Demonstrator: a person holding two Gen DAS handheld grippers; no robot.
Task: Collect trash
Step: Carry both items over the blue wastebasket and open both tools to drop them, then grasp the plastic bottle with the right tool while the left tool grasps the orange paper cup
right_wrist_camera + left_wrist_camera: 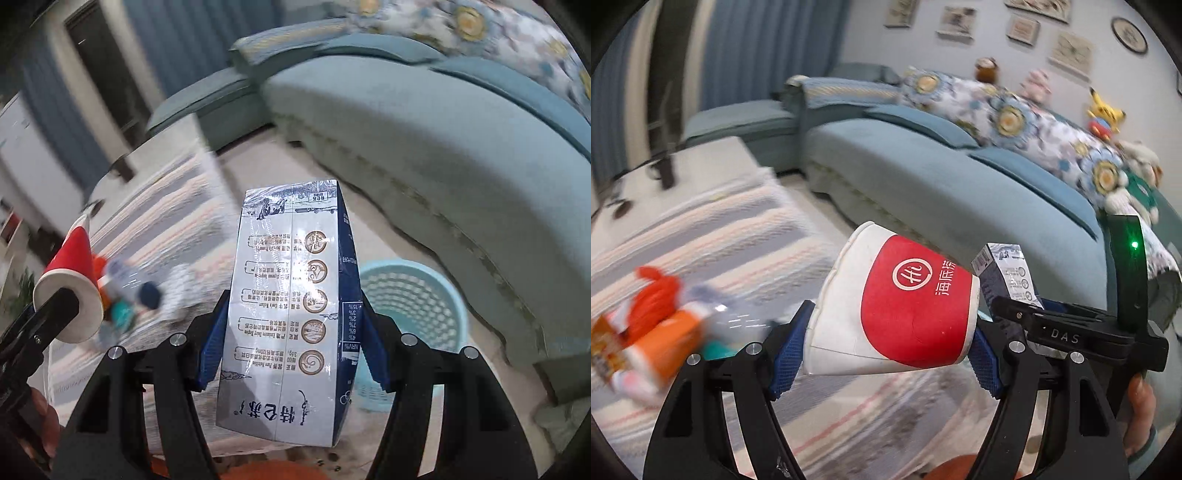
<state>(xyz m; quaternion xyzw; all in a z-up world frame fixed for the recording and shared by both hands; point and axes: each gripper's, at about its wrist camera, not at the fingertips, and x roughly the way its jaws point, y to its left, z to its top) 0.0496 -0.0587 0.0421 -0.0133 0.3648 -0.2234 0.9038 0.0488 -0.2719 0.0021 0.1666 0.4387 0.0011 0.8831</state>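
Left tool point(886, 350) grips paper cup point(897, 306) sideways, rim rightward.

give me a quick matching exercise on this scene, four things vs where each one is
Things:
1. cup
2. carton
3. basket
4. Pikachu toy

Places:
A. on the floor beside the sofa
B. in the right gripper
C. on the sofa back
D. in the left gripper

Pairs: 1-D, 2-B, 3-A, 4-C

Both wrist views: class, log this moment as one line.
left gripper: holds red-and-white paper cup | right gripper: holds blue-and-white milk carton | pale blue plastic basket: on floor, beside sofa
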